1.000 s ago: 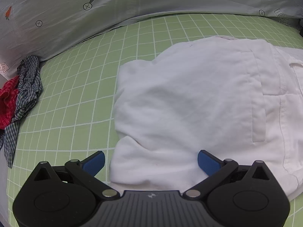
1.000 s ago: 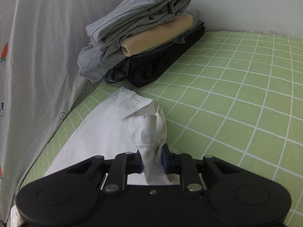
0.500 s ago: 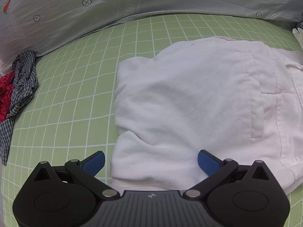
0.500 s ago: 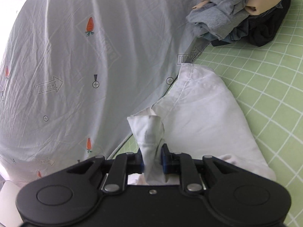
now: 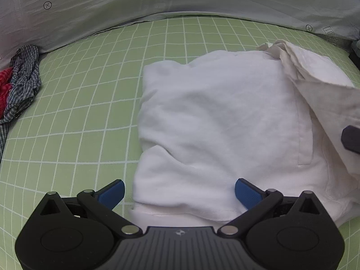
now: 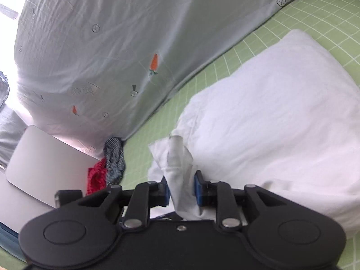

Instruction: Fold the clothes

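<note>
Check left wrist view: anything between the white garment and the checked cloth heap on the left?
Nothing: in the left wrist view only bare green grid sheet separates the white garment from the checked cloth heap.

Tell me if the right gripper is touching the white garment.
Touching. The right wrist view shows the right gripper shut on a bunched fold of the white garment, with cloth pinched between both blue pads.
</note>
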